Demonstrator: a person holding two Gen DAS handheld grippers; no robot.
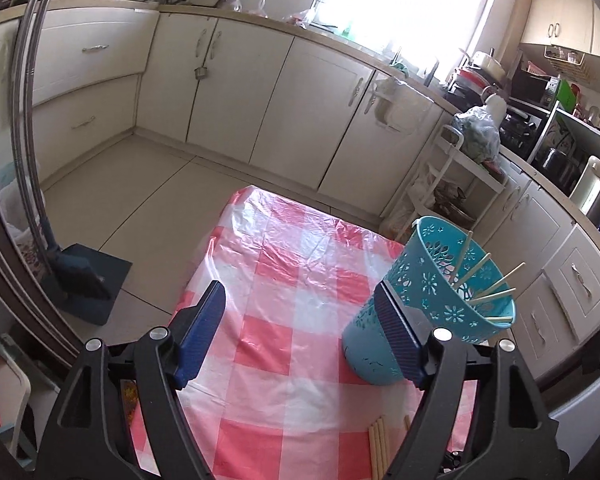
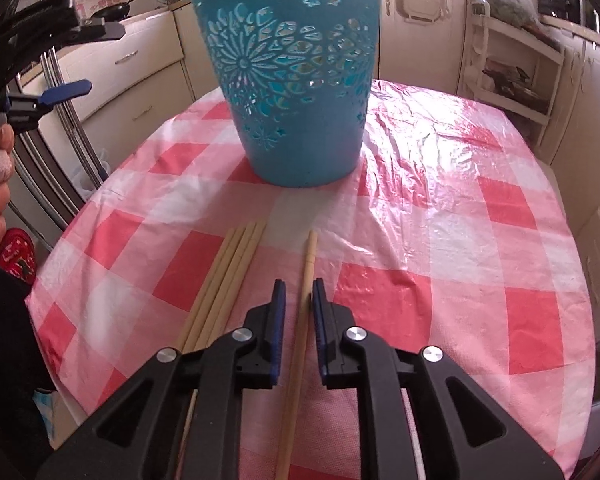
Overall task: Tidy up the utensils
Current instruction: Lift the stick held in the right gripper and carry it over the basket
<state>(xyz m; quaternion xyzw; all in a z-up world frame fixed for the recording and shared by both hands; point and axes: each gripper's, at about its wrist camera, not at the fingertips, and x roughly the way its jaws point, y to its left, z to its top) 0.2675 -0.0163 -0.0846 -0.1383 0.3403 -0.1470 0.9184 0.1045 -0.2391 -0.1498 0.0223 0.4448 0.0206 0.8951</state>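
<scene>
My right gripper straddles a single chopstick on the near part of the table, jaws narrow, pads not yet pressing it. My left gripper hangs spread and empty, left of the blue basket. If I close off-centre, the chopstick may roll toward the bundle of chopsticks just left.

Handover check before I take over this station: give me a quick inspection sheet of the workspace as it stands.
Surface: table under pink checked plastic cloth, wrinkled.
Job's things: blue basket upright, holding chopsticks; four chopsticks bunched on the cloth, single chopstick beside them.
Clutter: nothing seen on the cloth.
Grippers: left gripper open, empty; right gripper straddling the single chopstick, fingers slightly apart.
Cables: nothing seen.
Surroundings: kitchen cabinets, crowded countertops.
</scene>
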